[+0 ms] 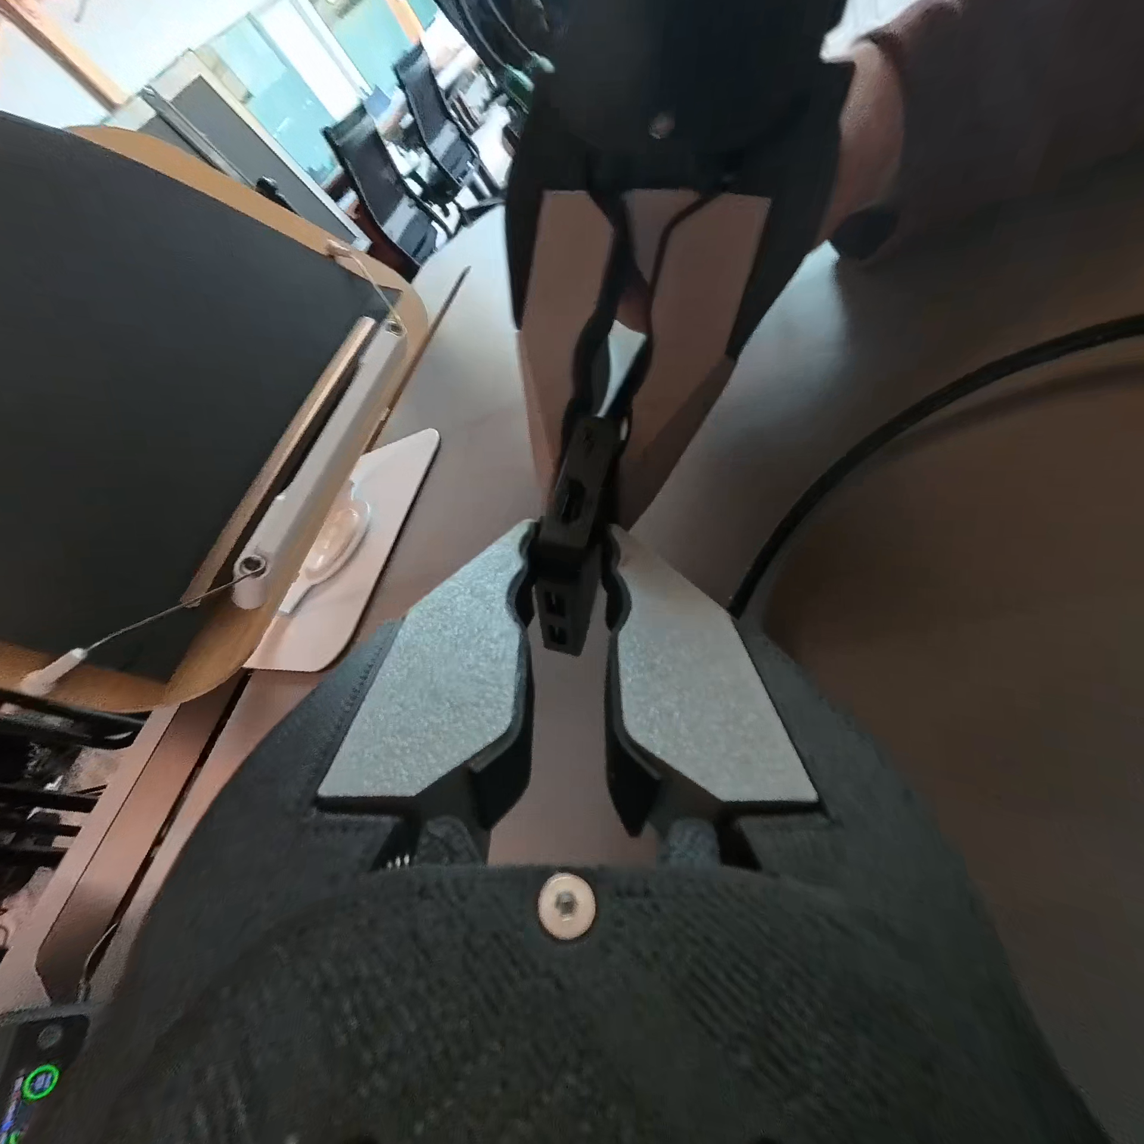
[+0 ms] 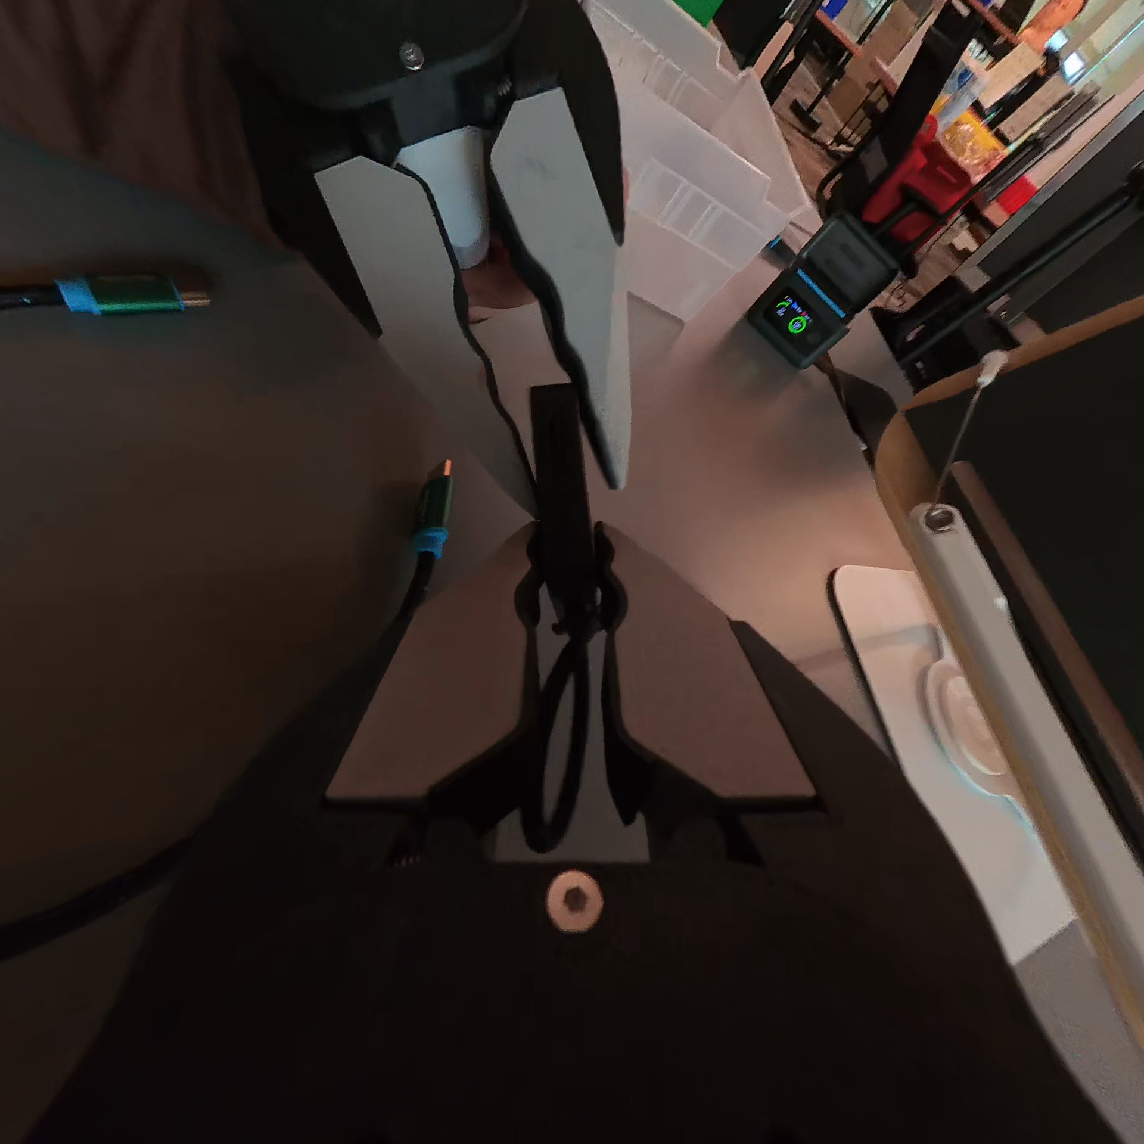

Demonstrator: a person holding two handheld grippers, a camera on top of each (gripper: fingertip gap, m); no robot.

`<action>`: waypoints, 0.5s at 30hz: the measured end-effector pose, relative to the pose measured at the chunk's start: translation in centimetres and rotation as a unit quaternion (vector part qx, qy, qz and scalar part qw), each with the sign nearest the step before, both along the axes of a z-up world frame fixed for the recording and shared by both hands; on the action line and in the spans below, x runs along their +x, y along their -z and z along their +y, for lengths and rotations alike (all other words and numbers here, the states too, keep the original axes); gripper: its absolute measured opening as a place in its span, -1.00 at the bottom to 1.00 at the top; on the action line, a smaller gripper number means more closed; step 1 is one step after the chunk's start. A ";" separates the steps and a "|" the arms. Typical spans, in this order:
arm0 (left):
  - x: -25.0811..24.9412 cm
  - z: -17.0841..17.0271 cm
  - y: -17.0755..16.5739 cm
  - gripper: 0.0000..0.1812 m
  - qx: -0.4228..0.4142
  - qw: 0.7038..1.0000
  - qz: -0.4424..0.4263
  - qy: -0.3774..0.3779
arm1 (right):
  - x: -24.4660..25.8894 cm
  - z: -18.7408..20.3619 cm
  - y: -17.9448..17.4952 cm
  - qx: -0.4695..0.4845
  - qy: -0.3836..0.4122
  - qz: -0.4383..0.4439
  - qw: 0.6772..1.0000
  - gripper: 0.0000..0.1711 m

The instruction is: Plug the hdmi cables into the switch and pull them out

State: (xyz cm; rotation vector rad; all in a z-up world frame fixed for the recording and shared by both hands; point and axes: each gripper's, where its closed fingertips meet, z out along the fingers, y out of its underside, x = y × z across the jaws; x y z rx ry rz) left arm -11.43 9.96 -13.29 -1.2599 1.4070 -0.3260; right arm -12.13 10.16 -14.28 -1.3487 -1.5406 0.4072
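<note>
A small black HDMI switch [image 1: 572, 495] is held in the air between both grippers. My left gripper [image 1: 566, 557] is shut on one end of it, the end with small ports facing me. My right gripper [image 2: 566, 557] is shut on the other end of the switch [image 2: 557, 470], and the switch's thin black lead loops back between my fingers. Each gripper shows opposite the other: the right one in the left wrist view [image 1: 603, 402], the left one in the right wrist view [image 2: 572, 489]. Two HDMI cables with green plugs lie loose on the table [image 2: 186, 495], one near [image 2: 436, 504] and one far left [image 2: 133, 296].
A black monitor [image 1: 155, 371] on a pale stand base [image 1: 371, 526] is beside the work area. A thick black cable [image 1: 866, 446] curves over the table. A small device with a lit screen [image 2: 798, 316] and a translucent plastic bin [image 2: 699, 186] stand behind. A hand [image 1: 928, 155] holds the right gripper. Less than 4 cm separates the two grippers' tips.
</note>
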 end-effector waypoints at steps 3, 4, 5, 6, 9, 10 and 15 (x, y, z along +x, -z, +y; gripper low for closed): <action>0.0 0.4 0.8 -0.86 0.039 0.998 0.041 -0.012 | 0.0 0.6 0.4 -0.041 0.024 0.003 0.999 -0.77; -0.2 0.8 0.8 -0.86 0.059 0.997 0.053 -0.023 | 0.1 1.1 0.4 -0.050 0.036 0.008 0.998 -0.72; -0.6 1.3 0.7 -0.86 0.074 0.995 0.061 -0.038 | 0.4 1.7 0.3 -0.060 0.054 0.016 0.997 -0.68; -1.0 1.9 0.6 -0.86 0.089 0.992 0.068 -0.056 | 0.6 2.2 0.1 -0.076 0.070 0.026 0.994 -0.64; -3.0 4.5 0.1 -0.86 0.134 0.978 0.087 -0.132 | 1.2 2.8 -0.6 -0.128 0.089 0.060 0.986 -0.47; -3.5 5.1 0.0 -0.86 0.140 0.975 0.086 -0.152 | 1.3 3.1 -0.8 -0.137 0.096 0.069 0.983 -0.38; -4.3 6.6 -0.5 -0.86 0.135 0.970 0.054 -0.197 | 0.7 2.9 -1.6 -0.151 0.114 0.083 0.978 -0.06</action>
